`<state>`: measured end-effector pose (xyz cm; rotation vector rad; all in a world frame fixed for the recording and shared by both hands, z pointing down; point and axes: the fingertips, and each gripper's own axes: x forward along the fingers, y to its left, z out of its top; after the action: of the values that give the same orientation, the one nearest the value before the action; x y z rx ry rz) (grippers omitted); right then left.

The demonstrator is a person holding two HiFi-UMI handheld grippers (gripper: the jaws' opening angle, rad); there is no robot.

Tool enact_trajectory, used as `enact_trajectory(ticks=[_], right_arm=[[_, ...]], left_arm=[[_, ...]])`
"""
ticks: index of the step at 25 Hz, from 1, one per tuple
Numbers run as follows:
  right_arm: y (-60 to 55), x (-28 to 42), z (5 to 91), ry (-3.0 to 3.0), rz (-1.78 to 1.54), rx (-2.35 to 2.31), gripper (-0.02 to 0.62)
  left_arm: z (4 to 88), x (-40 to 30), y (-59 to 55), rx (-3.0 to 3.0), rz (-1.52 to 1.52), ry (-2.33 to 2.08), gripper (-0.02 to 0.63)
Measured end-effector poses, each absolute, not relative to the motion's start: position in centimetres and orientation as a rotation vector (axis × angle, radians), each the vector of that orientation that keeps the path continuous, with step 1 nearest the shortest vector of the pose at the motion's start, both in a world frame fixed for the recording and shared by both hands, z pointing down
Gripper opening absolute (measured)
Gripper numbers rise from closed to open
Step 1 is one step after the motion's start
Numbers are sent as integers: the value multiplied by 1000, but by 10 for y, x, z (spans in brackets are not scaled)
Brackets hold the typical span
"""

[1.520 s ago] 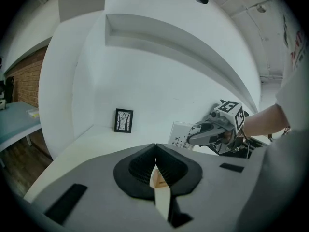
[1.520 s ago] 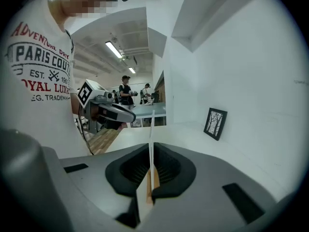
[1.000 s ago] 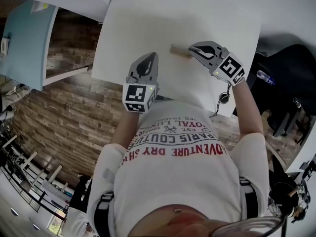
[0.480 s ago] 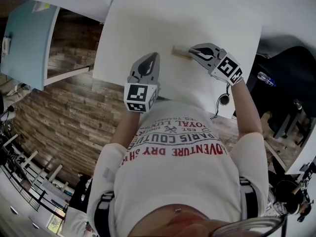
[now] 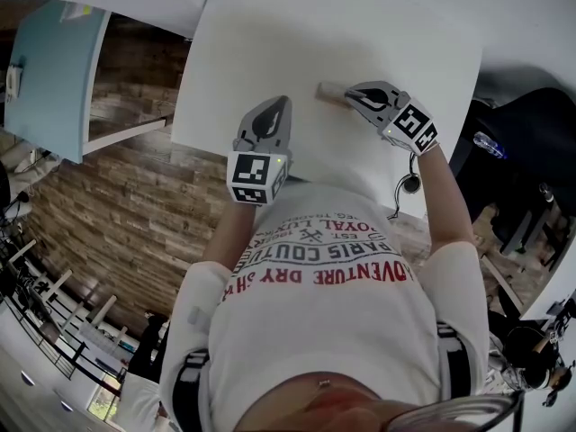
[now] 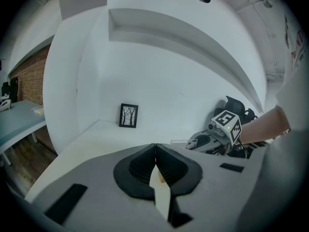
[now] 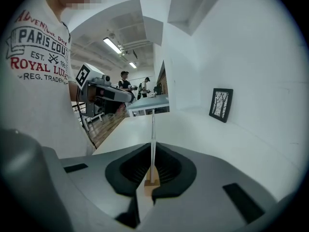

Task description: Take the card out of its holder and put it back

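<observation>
Card (image 7: 153, 129): thin, clear sheet, seen edge-on in the right gripper view as an upright line running forward between the jaws; its lower edge meets the top of the wooden holder (image 5: 329, 91); in the left gripper view it shows as a pale transparent rectangle projecting from the right gripper's tips.

Wooden holder: short, light wood strip; in the head view it lies on the white table (image 5: 270, 43) at mid-depth, jutting left from the right gripper's tips; the frames do not show whether it rests on the surface or is slightly raised.

Right gripper (image 5: 353, 94): jaws drawn narrow and clamped on the card's two faces, the end of the holder visible just beneath the pads.

Left gripper (image 6: 155, 149): jaws closed together, tip to tip, nothing between them; placed over the near edge of the table, left of the holder and apart from it.

Framed picture (image 6: 128, 115): small, black-framed print of bare trees; stands upright at the far side of the table, against the white wall (image 6: 193, 81).
</observation>
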<state>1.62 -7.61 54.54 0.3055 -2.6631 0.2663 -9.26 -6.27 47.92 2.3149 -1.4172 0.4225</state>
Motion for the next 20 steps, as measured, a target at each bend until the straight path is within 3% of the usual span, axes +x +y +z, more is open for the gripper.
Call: enact_trajectory(ticks=[11, 12, 14, 20], right_arm=[[-83, 21, 549, -2703, 407, 396, 43], [-85, 22, 548, -2705, 429, 413, 79], [-88, 24, 545, -2712, 477, 458, 214], [-94, 34, 517, -2754, 495, 637, 222]], left_arm=[[479, -85, -70, 2330, 440, -1405, 26], [479, -85, -70, 2333, 441, -1402, 26], [477, -83, -71, 2343, 441, -1395, 26], [469, -74, -75, 2392, 427, -1358, 26]])
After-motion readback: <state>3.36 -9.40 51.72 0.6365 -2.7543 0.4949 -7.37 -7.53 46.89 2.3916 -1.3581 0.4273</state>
